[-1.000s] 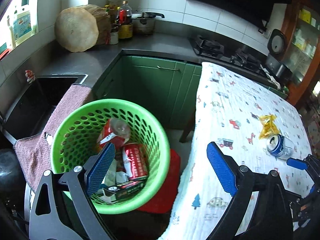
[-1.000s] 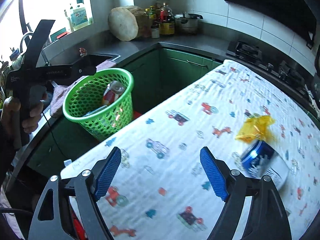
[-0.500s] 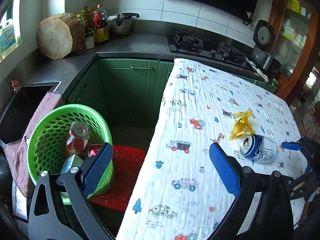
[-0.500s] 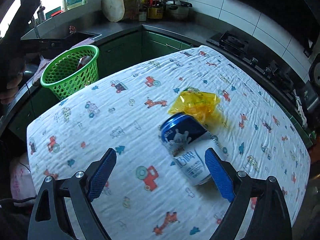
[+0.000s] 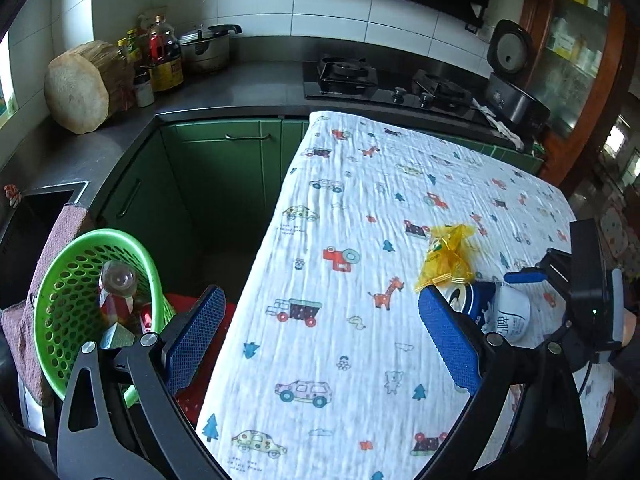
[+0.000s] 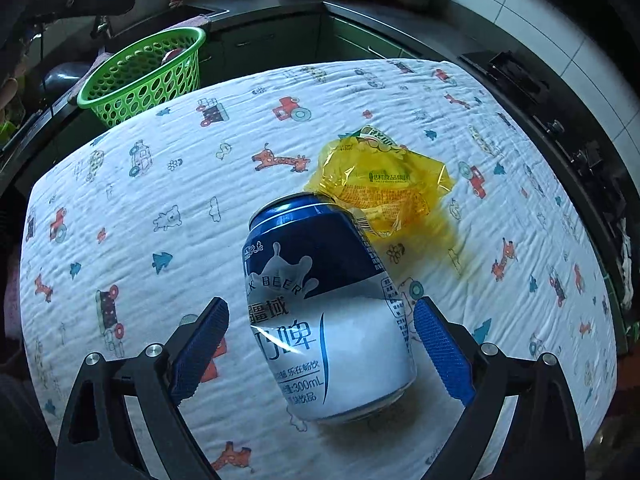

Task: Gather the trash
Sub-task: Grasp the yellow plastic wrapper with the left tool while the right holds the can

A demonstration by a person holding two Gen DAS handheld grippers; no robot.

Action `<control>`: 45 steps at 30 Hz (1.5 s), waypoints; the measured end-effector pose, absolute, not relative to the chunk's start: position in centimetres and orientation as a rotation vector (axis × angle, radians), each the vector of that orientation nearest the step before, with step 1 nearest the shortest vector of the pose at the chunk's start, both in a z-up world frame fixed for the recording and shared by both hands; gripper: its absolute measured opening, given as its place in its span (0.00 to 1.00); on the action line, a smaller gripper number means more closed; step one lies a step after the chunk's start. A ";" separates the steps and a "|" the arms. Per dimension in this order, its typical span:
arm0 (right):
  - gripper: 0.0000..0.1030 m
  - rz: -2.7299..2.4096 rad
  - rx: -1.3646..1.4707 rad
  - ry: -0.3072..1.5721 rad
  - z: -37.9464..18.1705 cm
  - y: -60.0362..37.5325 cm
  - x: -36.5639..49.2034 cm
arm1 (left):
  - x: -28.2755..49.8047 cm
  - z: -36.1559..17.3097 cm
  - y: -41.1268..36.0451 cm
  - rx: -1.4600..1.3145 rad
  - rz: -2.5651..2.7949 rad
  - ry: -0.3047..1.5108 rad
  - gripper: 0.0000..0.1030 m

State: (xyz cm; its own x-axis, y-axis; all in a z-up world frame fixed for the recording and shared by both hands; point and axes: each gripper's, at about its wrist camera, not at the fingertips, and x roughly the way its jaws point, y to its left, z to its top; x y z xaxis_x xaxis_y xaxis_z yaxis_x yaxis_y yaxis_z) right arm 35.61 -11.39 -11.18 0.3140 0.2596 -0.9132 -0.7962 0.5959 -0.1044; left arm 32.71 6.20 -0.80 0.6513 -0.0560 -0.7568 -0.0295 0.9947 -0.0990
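- Right gripper (image 6: pixel 320 348) — jaws opening, wide apart; the blue-and-white drink can (image 6: pixel 324 308) lies between its 2 blue pads (image 6: pixel 442 354), and neither pad presses on it.
- Drink can — on its side on the table, top end facing the far counter, bottom end toward the gripper; its printed label is partly legible.
- Yellow wrapper (image 6: pixel 384 184) — crumpled, translucent, lying on the cloth and touching the can's top rim.
- Tablecloth (image 6: pixel 160 208) — white, printed with cars, tractors, giraffes and trees; covers the whole table.
- Left gripper (image 5: pixel 320 344) — released, nothing between its fingers; it hangs above the near-left part of the table, its right pad just in front of the can in that view.
- Green basket (image 5: pixel 72 304) — perforated plastic, off the table's left edge beside the sink (image 5: pixel 28 220); it holds a clear bottle with a red label (image 5: pixel 116 288) and other packaging, partly hidden.
- Towel (image 5: pixel 60 240) — pinkish, draped over the sink's edge beside the basket.
- Counter at the back — a wooden chopping block (image 5: pixel 80 84), sauce bottles, a lidded pot (image 5: pixel 204 46) and a gas hob (image 5: pixel 384 80).
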 end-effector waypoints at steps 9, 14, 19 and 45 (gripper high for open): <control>0.75 0.829 -0.615 1.055 -12.6 -11.3 37.1 | 35.4 -1.7 4.0 -0.103 -0.040 0.907 0.93; 0.74 0.836 -0.597 1.053 -12.5 -12.2 36.2 | 36.4 -2.4 2.7 -0.112 -0.062 0.926 0.93; 0.74 0.827 -0.549 1.068 -12.3 -14.3 33.9 | 37.8 -3.0 0.0 -0.113 -0.128 0.928 0.93; 0.74 0.733 -0.359 1.106 -12.4 -20.9 28.6 | 45.0 -13.0 -9.8 0.046 -0.249 1.062 0.69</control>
